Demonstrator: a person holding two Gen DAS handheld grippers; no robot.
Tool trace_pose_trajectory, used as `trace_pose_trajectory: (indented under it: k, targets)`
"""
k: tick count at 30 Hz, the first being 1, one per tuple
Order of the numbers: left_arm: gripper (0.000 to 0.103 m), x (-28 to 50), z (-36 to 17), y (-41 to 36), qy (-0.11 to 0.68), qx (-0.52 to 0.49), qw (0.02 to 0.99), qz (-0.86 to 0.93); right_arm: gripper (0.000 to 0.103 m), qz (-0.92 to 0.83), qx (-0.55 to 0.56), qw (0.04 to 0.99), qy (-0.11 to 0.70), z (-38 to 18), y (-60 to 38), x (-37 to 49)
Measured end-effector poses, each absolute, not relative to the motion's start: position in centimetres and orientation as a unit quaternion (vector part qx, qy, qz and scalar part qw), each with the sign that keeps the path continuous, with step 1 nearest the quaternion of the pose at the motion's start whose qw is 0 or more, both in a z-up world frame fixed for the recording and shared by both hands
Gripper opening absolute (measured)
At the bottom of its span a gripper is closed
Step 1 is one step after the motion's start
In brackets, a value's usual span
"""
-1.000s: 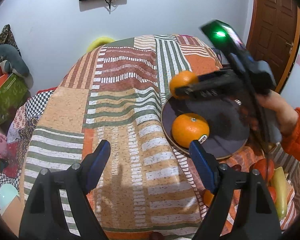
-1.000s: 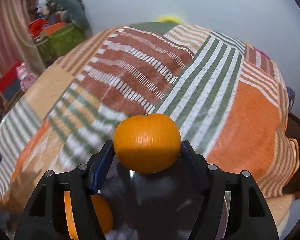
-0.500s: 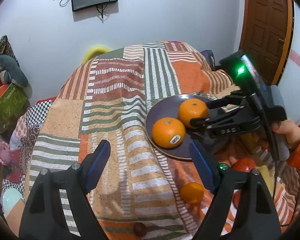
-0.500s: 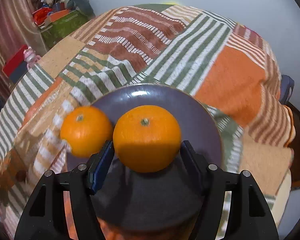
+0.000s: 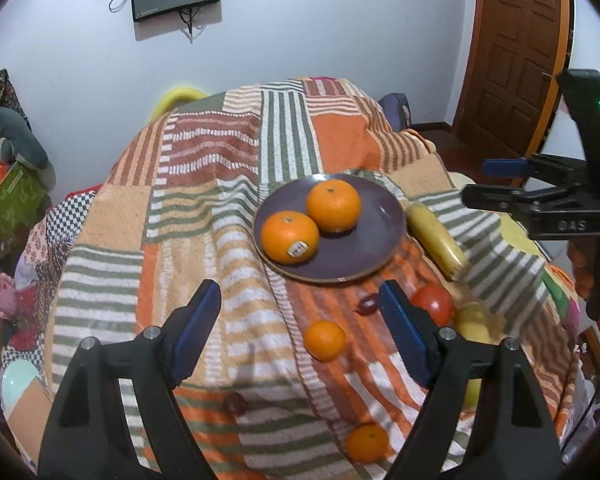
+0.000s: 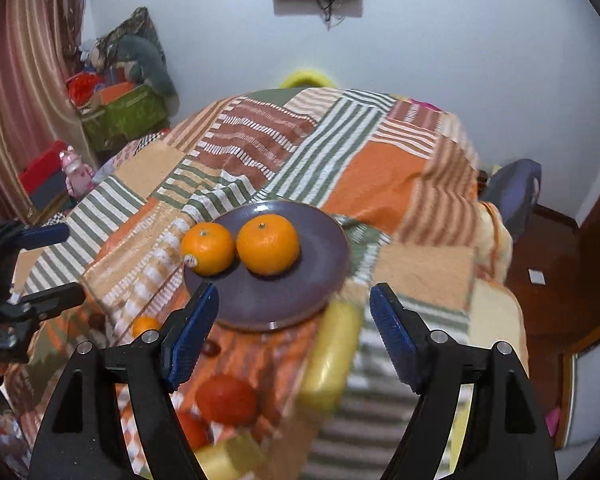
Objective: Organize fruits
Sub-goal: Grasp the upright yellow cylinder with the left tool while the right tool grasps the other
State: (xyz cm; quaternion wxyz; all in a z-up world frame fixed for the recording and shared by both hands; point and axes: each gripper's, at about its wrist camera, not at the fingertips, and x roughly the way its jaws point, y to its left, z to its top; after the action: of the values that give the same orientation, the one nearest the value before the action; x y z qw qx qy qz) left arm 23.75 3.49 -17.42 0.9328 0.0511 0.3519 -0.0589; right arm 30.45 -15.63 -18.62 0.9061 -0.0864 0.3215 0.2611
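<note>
A dark purple plate (image 5: 376,232) on the patchwork cloth holds two oranges: one with a sticker (image 5: 290,237) and a plain one (image 5: 333,205) touching it. My left gripper (image 5: 298,295) hangs open over the cloth in front of the plate, with nothing between its fingers. In the right wrist view the same plate (image 6: 300,304) and plain orange (image 6: 268,244) lie ahead of my right gripper (image 6: 295,294). Its jaws are opening, pulled back from the orange, and hold nothing. That right gripper (image 5: 485,182) also shows at the right edge of the left wrist view.
Loose fruit lies on the cloth near the plate: a small orange (image 5: 325,340), another (image 5: 367,442), a yellow banana (image 5: 436,236), a red round fruit (image 5: 433,303), a yellow fruit (image 5: 474,322) and dark grapes (image 5: 369,304). The cloth drops off at the bed's edges; a wooden door (image 5: 512,52) stands at the right.
The right gripper brought its orange down onto the plate beside the stickered one, let go and drew back. The left gripper pulled back too, bringing the loose fruit into view.
</note>
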Motion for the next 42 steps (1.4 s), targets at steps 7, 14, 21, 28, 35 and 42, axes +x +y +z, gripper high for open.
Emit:
trace_pose_trajectory:
  k: [7, 14, 21, 28, 35, 42]
  targets:
    - [0.081, 22.9, -19.2, 1.9, 0.370, 0.049, 0.925, -0.066, 0.075, 0.227, -0.089, 0.914, 0.324, -21.1, -17.5, 28.5]
    - [0.070, 23.6, -20.7, 0.7, 0.385, 0.035, 0.919, -0.071, 0.060, 0.224, -0.062, 0.899, 0.371, -24.7, -17.5, 31.8]
    - [0.048, 24.0, -21.6, -0.6, 0.398, 0.038, 0.912, -0.092, 0.049, 0.215, -0.035, 0.884, 0.414, -27.7, -17.1, 35.3]
    - [0.047, 23.4, -21.8, -2.5, 0.404, 0.039, 0.906, -0.117, 0.038, 0.236, -0.029, 0.873, 0.425, -28.6, -16.8, 34.7]
    - [0.047, 21.4, -22.8, -4.7, 0.427, 0.039, 0.891, -0.150, 0.036, 0.236, -0.046, 0.885, 0.400, -26.7, -19.3, 30.1]
    - [0.047, 19.1, -24.2, -6.9, 0.451, 0.046, 0.874, -0.177, 0.036, 0.237, -0.064, 0.886, 0.393, -27.0, -21.2, 23.7]
